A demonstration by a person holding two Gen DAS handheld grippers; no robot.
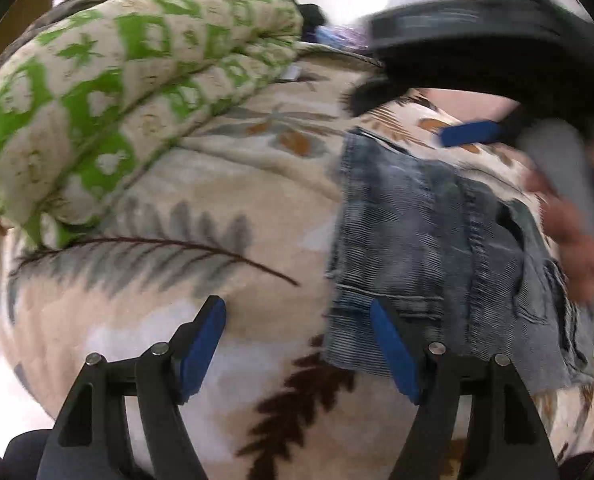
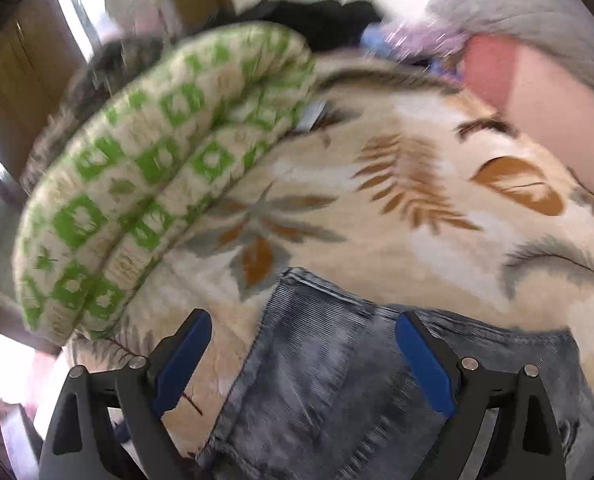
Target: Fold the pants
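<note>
- Left gripper: jaws apart, nothing between them.
- Right gripper: jaws apart above jeans.
- Folded quilt at 10 o'clock on blanket.

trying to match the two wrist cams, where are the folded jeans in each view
Left wrist: the jeans lie right of centre, running down to the right finger of the left gripper.
Right wrist: the jeans fill the bottom centre, between and beyond the open fingers of the right gripper.
Shared landmark: the green-and-cream folded quilt, upper left in both.
</note>
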